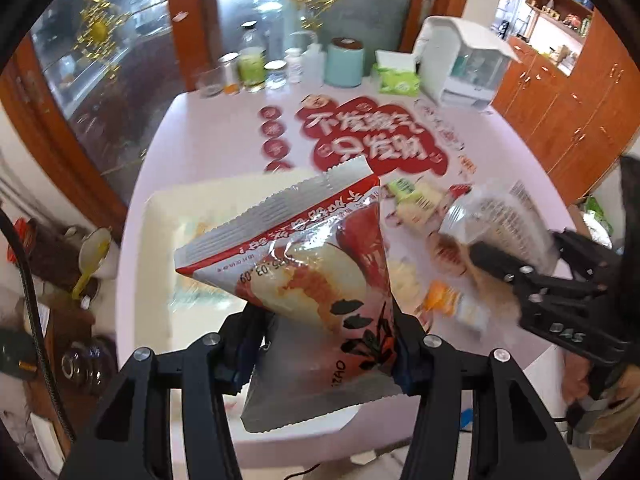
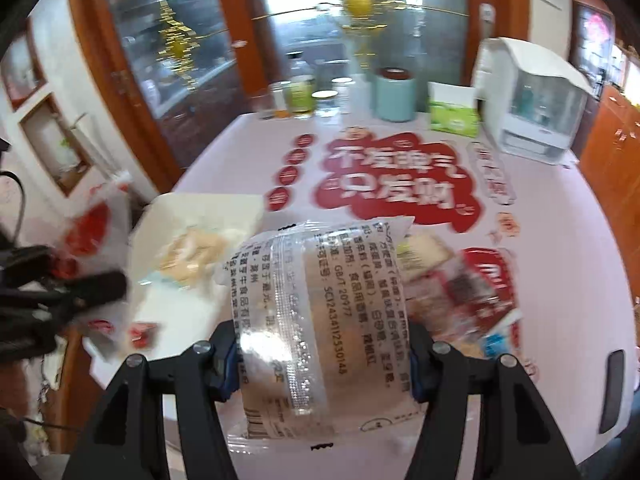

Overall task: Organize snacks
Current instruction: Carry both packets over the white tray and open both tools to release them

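Observation:
My left gripper [image 1: 320, 354] is shut on a red-and-white snack packet [image 1: 304, 272], held up above the table with its crimped top edge pointing away. My right gripper [image 2: 322, 364] is shut on a clear snack packet [image 2: 320, 312] with black print on its back; that same packet [image 1: 496, 224] and the right gripper [image 1: 516, 270] show at the right of the left wrist view. A white tray [image 1: 160, 248] lies on the table under and left of the red packet; in the right wrist view the tray [image 2: 208, 208] holds a pale wrapped snack [image 2: 192, 256]. The left gripper's arm [image 2: 60, 296] is a dark blur at left.
Loose snack packets [image 1: 416, 200] lie on the pink table with a red printed emblem [image 1: 372, 136]. More packets [image 2: 468, 284] lie right of the clear one. Jars, a teal canister [image 1: 344, 62], a green tissue pack [image 1: 398, 80] and a white appliance [image 1: 464, 60] line the far edge.

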A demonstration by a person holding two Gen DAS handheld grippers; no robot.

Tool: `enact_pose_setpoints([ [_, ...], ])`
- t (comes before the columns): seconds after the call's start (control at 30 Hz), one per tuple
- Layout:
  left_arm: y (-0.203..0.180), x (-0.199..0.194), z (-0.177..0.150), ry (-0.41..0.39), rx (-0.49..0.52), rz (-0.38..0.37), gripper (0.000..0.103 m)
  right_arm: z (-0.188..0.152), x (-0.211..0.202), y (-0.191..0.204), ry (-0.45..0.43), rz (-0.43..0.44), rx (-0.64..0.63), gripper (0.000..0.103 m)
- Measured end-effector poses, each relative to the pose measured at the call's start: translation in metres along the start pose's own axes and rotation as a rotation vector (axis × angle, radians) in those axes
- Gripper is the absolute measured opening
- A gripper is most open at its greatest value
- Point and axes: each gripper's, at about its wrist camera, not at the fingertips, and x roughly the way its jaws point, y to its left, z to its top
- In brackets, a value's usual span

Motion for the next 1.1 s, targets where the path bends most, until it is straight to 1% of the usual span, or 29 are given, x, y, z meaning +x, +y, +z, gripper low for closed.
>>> enact_pose_setpoints([
  [0.07, 0.013, -0.003, -0.014, 0.003, -0.011, 0.018, 0.052, -0.004, -0.005, 0.026, -0.002, 0.021, -0.025, 0.061],
  [0.2, 0.037, -0.012, -0.037, -0.021, -0.010, 0.093, 0.052, -0.011, -0.012, 0.068, -0.010, 0.030, -0.075, 0.062],
  [0.33, 0.050, -0.021, -0.047, -0.046, -0.006, 0.117, 0.052, -0.014, -0.017, 0.101, -0.012, 0.039, -0.107, 0.062],
  [0.43, 0.060, -0.027, -0.050, -0.080, 0.002, 0.148, 0.052, -0.015, -0.023, 0.123, -0.030, 0.034, -0.129, 0.062],
  [0.63, 0.075, -0.022, -0.051, -0.106, -0.003, 0.170, 0.052, -0.011, -0.020, 0.148, -0.038, 0.005, -0.149, 0.063],
  [0.8, 0.087, -0.003, -0.049, -0.069, -0.018, 0.138, 0.052, -0.004, -0.011, 0.158, -0.030, -0.024, -0.145, 0.064],
  [1.1, 0.088, 0.018, -0.046, -0.034, 0.004, 0.107, 0.053, 0.018, 0.016, 0.156, 0.006, -0.074, -0.072, 0.065],
])
